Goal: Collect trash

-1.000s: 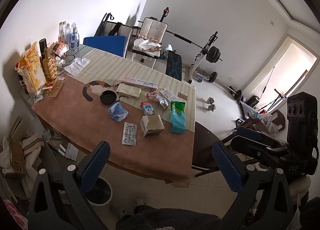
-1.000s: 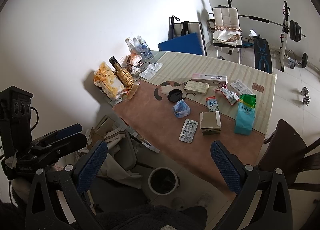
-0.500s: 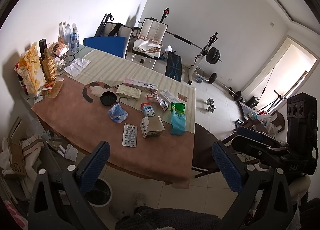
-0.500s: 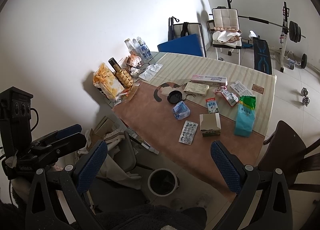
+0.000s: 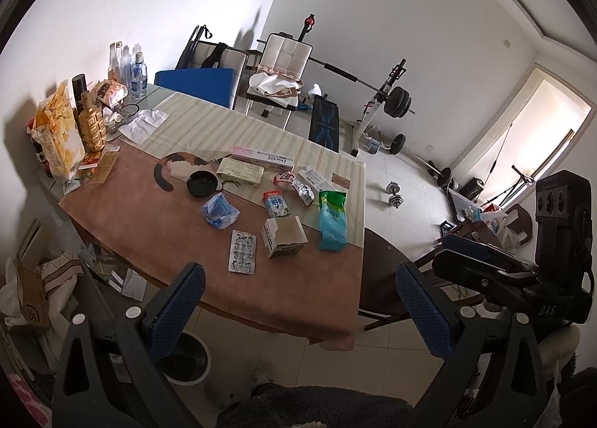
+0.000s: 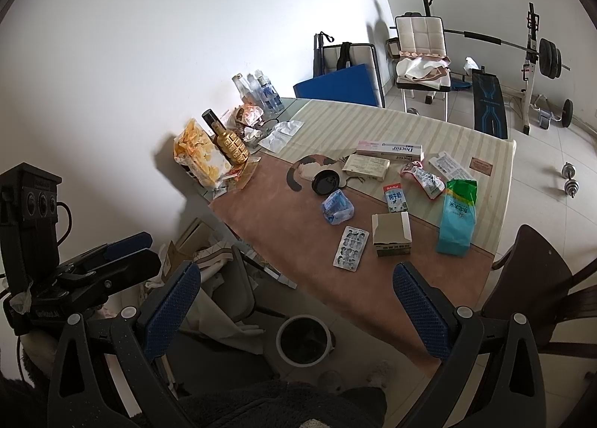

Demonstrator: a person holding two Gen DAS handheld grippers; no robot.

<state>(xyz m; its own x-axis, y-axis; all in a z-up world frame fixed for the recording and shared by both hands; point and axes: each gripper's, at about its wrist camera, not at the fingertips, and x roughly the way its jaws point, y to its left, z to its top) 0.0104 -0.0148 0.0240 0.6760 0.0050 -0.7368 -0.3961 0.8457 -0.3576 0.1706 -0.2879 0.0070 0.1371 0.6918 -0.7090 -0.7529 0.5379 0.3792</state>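
Note:
Litter lies on a table [image 5: 298, 301] with a brown and striped cloth: a blister pack [image 5: 242, 251], an open carton box [image 5: 283, 241], a teal bag [image 5: 332, 219], a crumpled blue wrapper [image 5: 219, 210] and a small milk carton [image 5: 277, 204]. A round bin [image 6: 304, 340] stands on the floor at the table's near edge. My left gripper [image 5: 298, 303] is open and empty, held back from the table. My right gripper [image 6: 296, 301] is also open and empty, above the bin. The blister pack [image 6: 350, 248] and box [image 6: 391, 238] lie beyond it.
A black lid [image 5: 202, 183], a toothpaste box [image 5: 261, 158], a gold bottle [image 5: 91, 126] and a snack bag [image 5: 59, 133] are also on the table. A dark chair [image 6: 530, 279] stands at the right. Cardboard and papers [image 5: 33, 301] clutter the floor on the left. Gym gear [image 5: 388, 103] lines the far wall.
Both views have drifted only slightly. The things on the table lie where they were, and both grippers remain open.

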